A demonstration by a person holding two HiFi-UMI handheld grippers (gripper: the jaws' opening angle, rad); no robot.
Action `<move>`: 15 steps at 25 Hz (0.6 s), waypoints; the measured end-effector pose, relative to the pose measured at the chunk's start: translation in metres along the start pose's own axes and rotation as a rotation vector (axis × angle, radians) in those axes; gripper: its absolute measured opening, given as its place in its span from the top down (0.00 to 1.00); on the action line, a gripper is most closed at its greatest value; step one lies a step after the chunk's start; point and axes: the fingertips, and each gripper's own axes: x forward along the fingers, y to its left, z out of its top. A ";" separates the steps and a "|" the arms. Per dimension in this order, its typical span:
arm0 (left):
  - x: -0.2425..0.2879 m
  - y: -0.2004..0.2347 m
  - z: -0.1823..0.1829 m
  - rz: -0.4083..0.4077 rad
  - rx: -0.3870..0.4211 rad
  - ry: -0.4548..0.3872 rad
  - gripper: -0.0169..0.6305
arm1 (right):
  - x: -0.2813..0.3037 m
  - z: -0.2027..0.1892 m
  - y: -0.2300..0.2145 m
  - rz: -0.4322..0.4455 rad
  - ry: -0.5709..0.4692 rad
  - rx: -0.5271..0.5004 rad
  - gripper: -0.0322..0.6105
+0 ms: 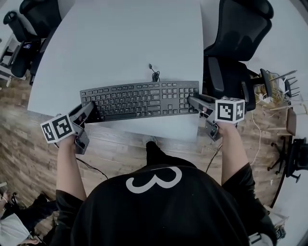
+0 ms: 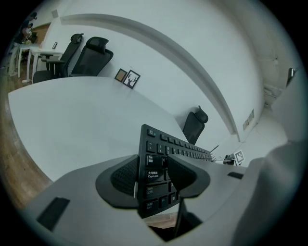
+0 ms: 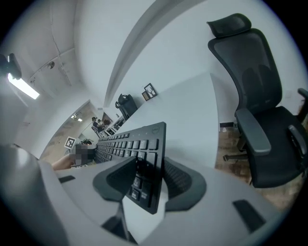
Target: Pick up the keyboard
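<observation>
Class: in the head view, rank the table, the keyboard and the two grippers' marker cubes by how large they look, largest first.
1. table
2. keyboard
3. marker cubes, left and right: they look about alike and sit nearer the camera, so I don't rank them against each other.

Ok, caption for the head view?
The left gripper and right gripper clamp opposite ends of the black keyboard at the white table.

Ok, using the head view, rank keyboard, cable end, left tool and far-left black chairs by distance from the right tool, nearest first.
1. keyboard, its right end between the jaws of the right tool.
2. cable end, on the table just behind the keyboard.
3. left tool, at the keyboard's other end.
4. black chairs, past the table's far-left corner.
</observation>
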 end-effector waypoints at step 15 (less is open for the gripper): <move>-0.003 0.000 -0.002 -0.048 0.048 -0.140 0.68 | -0.007 0.009 0.011 -0.003 -0.133 -0.121 0.68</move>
